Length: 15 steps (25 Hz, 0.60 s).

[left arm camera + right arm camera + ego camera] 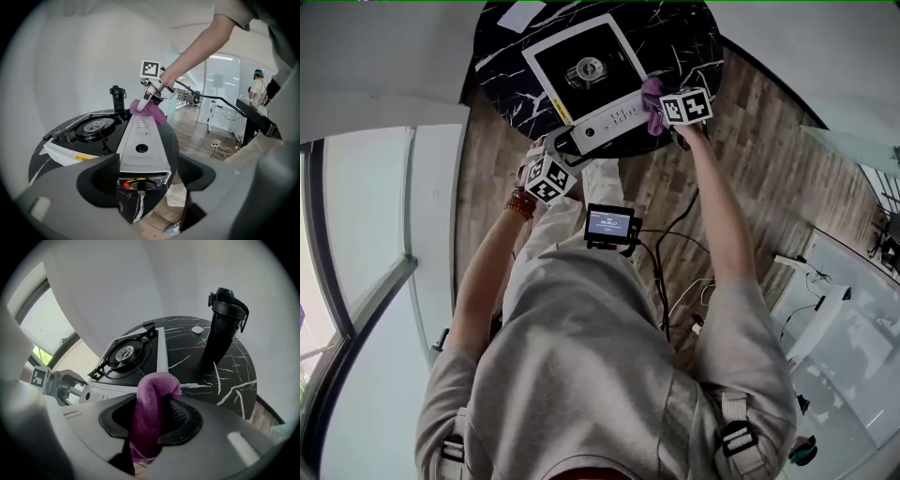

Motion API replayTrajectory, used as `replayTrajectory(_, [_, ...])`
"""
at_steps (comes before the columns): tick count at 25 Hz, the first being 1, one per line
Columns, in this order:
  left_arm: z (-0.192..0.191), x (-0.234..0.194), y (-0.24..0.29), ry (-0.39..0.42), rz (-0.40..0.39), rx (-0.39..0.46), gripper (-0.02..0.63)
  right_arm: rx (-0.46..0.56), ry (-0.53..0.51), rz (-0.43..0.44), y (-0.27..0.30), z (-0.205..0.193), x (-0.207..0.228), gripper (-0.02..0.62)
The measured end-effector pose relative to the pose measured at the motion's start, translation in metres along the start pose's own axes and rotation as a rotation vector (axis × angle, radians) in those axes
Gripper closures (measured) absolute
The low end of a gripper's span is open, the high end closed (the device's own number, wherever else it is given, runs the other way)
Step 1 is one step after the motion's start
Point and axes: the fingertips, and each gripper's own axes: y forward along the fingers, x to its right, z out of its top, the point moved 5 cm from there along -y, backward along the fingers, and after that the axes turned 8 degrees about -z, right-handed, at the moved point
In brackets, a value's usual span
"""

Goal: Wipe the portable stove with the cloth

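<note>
Wiping about to begin: right gripper [151, 418] clamped on the purple cloth [154, 390] at the portable stove's [581, 70] far end; left gripper [143, 180] gaping astride its near end; next, probably a steady sweep across.

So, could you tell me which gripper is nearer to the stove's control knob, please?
Left. The left gripper, jaws open, straddles the stove end bearing the control knob; the right gripper, shut on the cloth, is at the front panel's opposite end.
</note>
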Motion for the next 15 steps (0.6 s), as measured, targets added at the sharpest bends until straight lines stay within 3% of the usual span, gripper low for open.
replayTrajectory(15, [0.0006,-0.0012,-0.0035,-0.019,-0.015,0.016,0.258,-0.094,-0.074,-0.079,0.0009,0.0044,-0.0097,0.454])
